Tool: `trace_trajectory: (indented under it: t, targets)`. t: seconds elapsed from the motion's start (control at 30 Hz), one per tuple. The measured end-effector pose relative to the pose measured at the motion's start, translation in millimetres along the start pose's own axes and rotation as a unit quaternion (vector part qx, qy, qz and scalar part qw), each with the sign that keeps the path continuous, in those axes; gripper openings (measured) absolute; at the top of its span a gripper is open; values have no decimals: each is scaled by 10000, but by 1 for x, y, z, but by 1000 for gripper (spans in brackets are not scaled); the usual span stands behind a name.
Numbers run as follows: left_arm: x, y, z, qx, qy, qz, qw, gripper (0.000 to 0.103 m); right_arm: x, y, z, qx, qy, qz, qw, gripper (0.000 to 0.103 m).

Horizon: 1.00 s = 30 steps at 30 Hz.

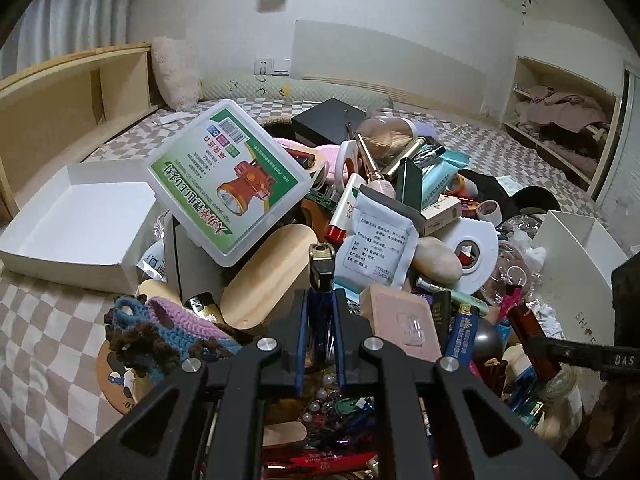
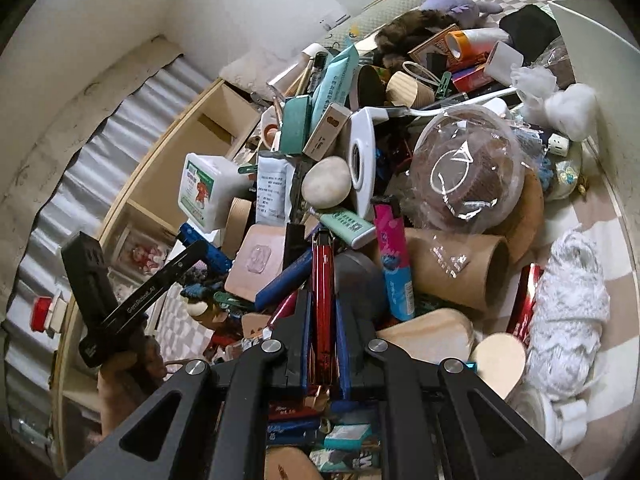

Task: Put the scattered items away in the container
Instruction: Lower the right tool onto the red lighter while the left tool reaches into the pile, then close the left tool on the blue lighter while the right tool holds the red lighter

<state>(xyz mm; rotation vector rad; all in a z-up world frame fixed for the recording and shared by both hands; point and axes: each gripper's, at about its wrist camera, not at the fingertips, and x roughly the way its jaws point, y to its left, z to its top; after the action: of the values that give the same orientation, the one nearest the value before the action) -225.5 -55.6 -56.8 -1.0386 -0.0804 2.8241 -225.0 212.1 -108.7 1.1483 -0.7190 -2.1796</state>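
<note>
My left gripper [image 1: 321, 300] is shut on a blue lighter with a gold top [image 1: 321, 268] and holds it upright above a big pile of mixed small items on the bed. An empty white box [image 1: 76, 220] lies open to the left of the pile. My right gripper [image 2: 322, 312] is shut on a shiny red lighter [image 2: 322, 280] over the same pile. The left gripper's handle [image 2: 120, 300] and the hand on it show at the left of the right wrist view. The right gripper's body [image 1: 580, 352] shows at the right edge of the left wrist view.
The pile holds a green-labelled plastic case [image 1: 228, 180], a tape roll [image 1: 470, 250], a stone [image 2: 326, 188], a clear domed lid [image 2: 468, 176], paper cups [image 2: 460, 276] and a crochet pouch [image 1: 180, 328]. A white divided container [image 1: 576, 256] stands at the right. A wooden bed frame [image 1: 60, 92] runs behind.
</note>
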Motion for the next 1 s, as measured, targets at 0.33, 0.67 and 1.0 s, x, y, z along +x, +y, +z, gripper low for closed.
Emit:
trace_trajectory:
  t: [0.33, 0.67, 1.0]
  targets:
    - [-12, 1, -6, -111, -125, 73, 9998, 12, -6, 8, -22, 175, 25, 269, 9995, 13]
    - [-46, 3, -22, -403, -479, 65, 9980, 12, -14, 8, -34, 301, -14, 281, 9992, 13]
    - [-28, -6, -26, -177, 43, 470, 9987, 12, -16, 6, -38, 301, -19, 214, 9993, 13]
